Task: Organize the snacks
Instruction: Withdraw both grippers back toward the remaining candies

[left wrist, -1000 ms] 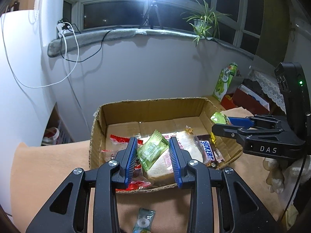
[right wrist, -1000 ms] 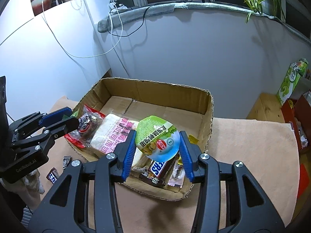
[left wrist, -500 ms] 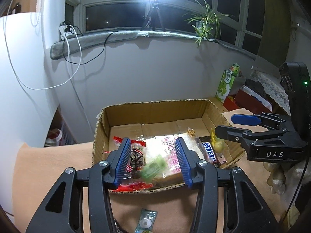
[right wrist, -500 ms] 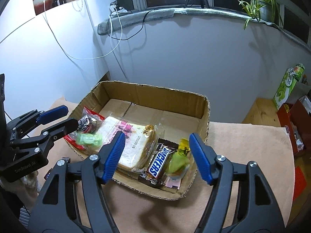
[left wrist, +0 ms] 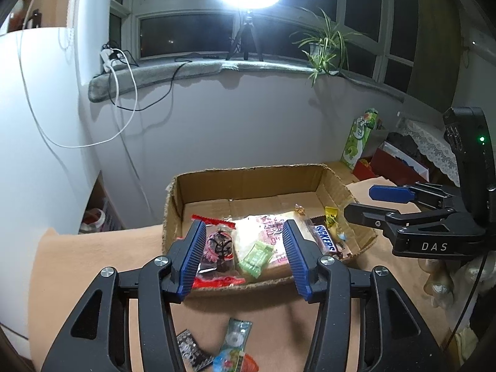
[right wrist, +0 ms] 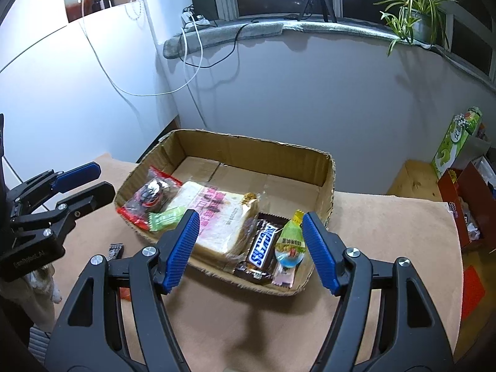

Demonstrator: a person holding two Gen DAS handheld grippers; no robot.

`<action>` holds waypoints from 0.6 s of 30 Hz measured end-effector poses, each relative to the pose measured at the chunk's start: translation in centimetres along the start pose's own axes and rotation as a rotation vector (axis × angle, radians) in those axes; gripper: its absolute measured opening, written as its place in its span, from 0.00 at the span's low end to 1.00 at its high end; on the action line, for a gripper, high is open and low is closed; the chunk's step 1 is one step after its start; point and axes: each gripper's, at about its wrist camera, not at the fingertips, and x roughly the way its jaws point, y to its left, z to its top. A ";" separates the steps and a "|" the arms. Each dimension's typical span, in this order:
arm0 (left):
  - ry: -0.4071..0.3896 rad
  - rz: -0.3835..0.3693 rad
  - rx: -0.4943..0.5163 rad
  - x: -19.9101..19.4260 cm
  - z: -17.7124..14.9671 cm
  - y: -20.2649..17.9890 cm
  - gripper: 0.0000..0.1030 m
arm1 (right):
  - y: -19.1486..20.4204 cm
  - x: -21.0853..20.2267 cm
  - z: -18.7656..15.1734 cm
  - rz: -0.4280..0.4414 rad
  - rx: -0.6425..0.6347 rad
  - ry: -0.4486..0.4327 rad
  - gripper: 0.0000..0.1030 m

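The box [right wrist: 325, 167] already holds bread [right wrist: 217, 214], a Snickers [right wrist: 262, 248] and small packets. Both the left gripper [left wrist: 245, 255] and the right gripper [right wrist: 249, 249] are held wide apart, empty, above its near edge. A loose candy [left wrist: 235, 338] on the cloth is judged next for pickup.

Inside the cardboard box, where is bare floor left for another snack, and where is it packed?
Bare floor runs along the back wall of the cardboard box, behind the bread pack. The near edge is crowded: red-wrapped snack, green candy, bread, Snickers bar, green-yellow packet.
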 end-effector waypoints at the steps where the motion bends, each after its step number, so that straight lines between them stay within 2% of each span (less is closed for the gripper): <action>1: -0.005 0.001 -0.003 -0.5 -0.1 0.2 0.49 | 0.3 -0.3 -0.1 0.004 -0.007 -0.002 0.70; 10: -0.025 0.021 -0.048 -4.2 -1.6 2.7 0.49 | 3.2 -2.0 -1.6 0.046 -0.049 -0.007 0.71; 18: -0.001 0.036 -0.104 -6.5 -4.8 5.0 0.49 | 5.8 -2.3 -3.3 0.087 -0.090 0.015 0.71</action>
